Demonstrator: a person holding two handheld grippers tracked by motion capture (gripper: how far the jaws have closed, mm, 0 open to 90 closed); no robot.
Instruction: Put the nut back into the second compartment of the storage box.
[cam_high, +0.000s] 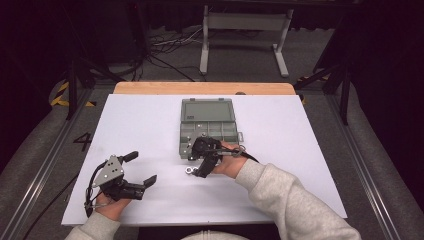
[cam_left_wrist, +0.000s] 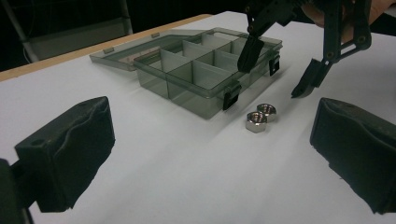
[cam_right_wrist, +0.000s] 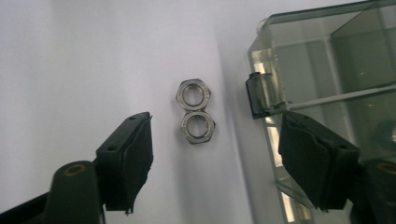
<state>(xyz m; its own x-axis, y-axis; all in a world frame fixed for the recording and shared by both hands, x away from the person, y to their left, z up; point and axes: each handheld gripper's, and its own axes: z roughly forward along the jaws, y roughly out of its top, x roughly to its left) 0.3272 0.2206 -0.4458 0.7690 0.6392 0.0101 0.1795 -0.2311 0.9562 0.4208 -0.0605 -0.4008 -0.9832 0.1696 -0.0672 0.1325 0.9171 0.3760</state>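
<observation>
Two steel hex nuts (cam_right_wrist: 198, 126) lie touching each other on the white table top, just off the front corner of an open grey compartment box (cam_right_wrist: 299, 60). My right gripper (cam_right_wrist: 219, 158) hovers over them, open, one jaw on the bare table and the other over the box's edge, with nothing between the pads. In the high view it (cam_high: 200, 162) sits at the box's (cam_high: 182, 145) near-left corner, next to the nuts (cam_high: 190, 170). My left gripper (cam_high: 141, 168) rests at the front left, open and empty. Its own view looks past its jaws at the nuts (cam_left_wrist: 256, 121), the box (cam_left_wrist: 196, 95) and the right gripper (cam_left_wrist: 279, 70).
The box's lid (cam_high: 208, 110) lies folded back flat toward the far edge. The white board (cam_high: 280, 190) covers a wooden table whose rim (cam_high: 200, 88) shows at the back. A grey-sleeved forearm (cam_high: 280, 195) crosses the front right. A white stand (cam_high: 245, 30) and cables sit on the floor beyond.
</observation>
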